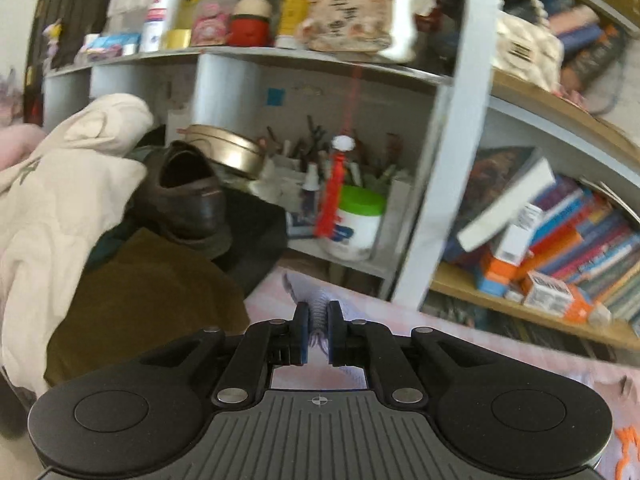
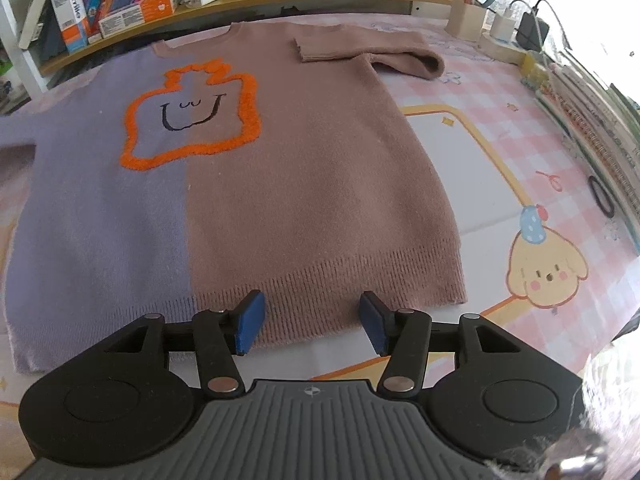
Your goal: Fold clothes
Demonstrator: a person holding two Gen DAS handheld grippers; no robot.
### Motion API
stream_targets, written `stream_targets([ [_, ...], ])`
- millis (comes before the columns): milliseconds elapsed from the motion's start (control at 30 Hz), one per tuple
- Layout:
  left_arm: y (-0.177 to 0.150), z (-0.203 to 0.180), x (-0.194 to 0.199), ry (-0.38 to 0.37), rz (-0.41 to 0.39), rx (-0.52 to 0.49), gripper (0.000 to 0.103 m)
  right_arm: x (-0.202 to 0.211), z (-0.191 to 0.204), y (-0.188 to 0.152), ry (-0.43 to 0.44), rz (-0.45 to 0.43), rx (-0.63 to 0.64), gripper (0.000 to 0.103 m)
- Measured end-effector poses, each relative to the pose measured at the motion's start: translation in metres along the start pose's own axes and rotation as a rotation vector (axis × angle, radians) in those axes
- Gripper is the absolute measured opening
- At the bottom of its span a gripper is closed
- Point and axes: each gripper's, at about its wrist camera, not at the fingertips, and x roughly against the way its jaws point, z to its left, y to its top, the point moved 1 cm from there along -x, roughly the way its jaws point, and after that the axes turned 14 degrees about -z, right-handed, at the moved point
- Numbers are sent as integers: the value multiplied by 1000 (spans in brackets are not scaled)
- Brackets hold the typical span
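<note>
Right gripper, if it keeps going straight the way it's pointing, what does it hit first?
Most likely the sweater's ribbed hem, just ahead of the open right gripper; how far above the cloth it hangs is hard to judge.

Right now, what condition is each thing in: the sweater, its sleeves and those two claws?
Sweater: spread flat on the pink mat, front up, body not yet folded.
Brown sleeve: folded in across the chest.
Lilac cuff: pinched and lifted.
Left claw: shut on the lilac cuff.
Right claw: open over the hem, empty.
</note>
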Motion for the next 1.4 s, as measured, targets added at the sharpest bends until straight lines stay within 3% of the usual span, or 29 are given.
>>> stream_targets([
  [333,-7,15,-13,41,31,-29,9,13,-5,12,34,-59,-1,50],
  [467,-4,23,-17,100,19,-34,9,16,-16,17,20,-69,4,50],
  [600,-6,16,-21,140,85,-105,20,12,-31,16,15,-59,10,49],
  [667,-10,13,-7,150,92,-140,21,10,-37,17,28,-58,14,49],
  [733,-16,6,19,134,86,-133,21,5,-41,17,41,-60,26,48],
  [833,-37,-16,68,49,125,-121,29,-3,-50,18,51,-58,39,43],
  [967,-86,-66,134,-132,243,-133,34,-15,-61,17,87,-37,47,35],
  [1033,-109,-89,160,-204,299,-118,42,-19,-63,16,116,-34,61,34],
  [1100,-125,-108,182,-251,338,-110,56,-20,-62,17,143,-38,78,32],
  [1167,-137,-123,195,-276,368,-138,56,-22,-62,19,169,-40,97,29],
  [1300,-150,-136,206,-246,396,-210,56,-22,-62,19,219,-55,149,10],
  [1400,-155,-141,210,-226,411,-224,56,-19,-65,18,214,-74,183,9],
])
